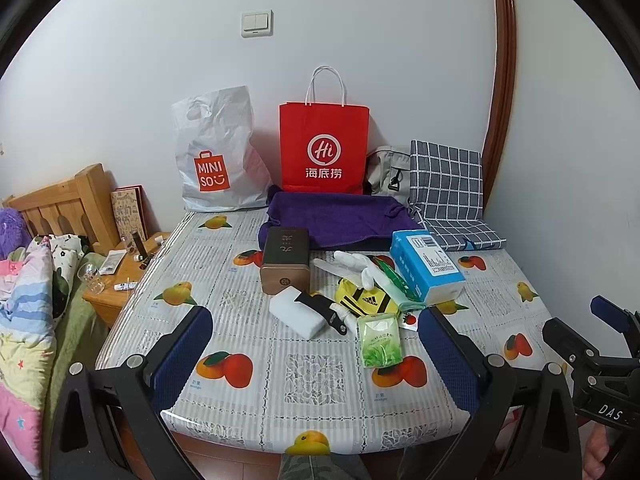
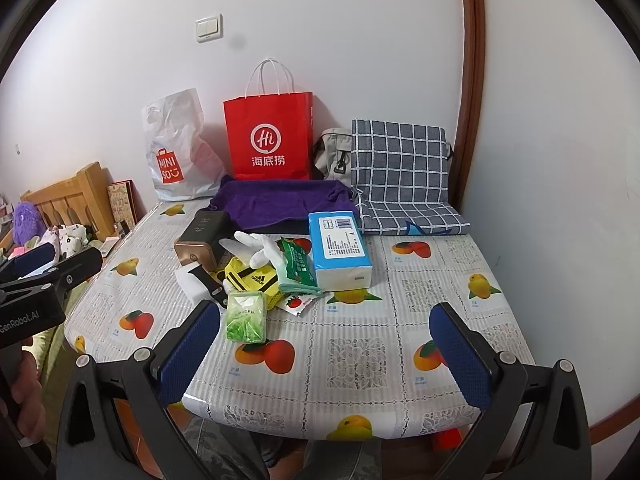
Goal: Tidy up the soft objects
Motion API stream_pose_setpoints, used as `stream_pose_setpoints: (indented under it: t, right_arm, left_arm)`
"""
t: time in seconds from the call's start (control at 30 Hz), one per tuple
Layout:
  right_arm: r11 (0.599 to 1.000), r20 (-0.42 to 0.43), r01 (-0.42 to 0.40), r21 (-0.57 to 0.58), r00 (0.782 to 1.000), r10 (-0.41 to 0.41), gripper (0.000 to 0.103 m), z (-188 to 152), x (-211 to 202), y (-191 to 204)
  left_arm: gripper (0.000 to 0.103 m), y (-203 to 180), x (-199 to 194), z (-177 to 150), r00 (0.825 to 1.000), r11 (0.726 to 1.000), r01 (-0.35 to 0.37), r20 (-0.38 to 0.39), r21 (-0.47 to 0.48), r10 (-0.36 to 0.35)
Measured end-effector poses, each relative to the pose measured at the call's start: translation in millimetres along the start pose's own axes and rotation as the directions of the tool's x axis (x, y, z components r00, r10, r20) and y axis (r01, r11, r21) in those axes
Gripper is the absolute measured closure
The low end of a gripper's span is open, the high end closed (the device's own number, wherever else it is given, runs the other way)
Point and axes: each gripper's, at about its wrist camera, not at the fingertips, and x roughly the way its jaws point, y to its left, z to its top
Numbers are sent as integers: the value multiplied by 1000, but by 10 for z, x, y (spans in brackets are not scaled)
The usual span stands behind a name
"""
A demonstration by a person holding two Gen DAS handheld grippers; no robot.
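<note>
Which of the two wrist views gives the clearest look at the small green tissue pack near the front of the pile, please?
The left wrist view: the green tissue pack lies wholly in sight between the open fingers. In the right wrist view the pack sits right beside the left fingertip, which crowds its edge.

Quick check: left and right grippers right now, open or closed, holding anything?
Left gripper: open, fingers spread wide, holding nothing.
Right gripper: open, fingers spread wide, holding nothing.
</note>
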Motion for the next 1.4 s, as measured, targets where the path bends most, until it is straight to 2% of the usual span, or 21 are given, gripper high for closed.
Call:
stream_pose_setpoints:
  t: [1.4]
  right_arm:
    - [1000, 6, -3, -3, 1000, 3, 0, 13, -55, 37]
  left_arm:
    - [0, 21, -19, -4, 1000, 1000, -1, 0, 1, 1]
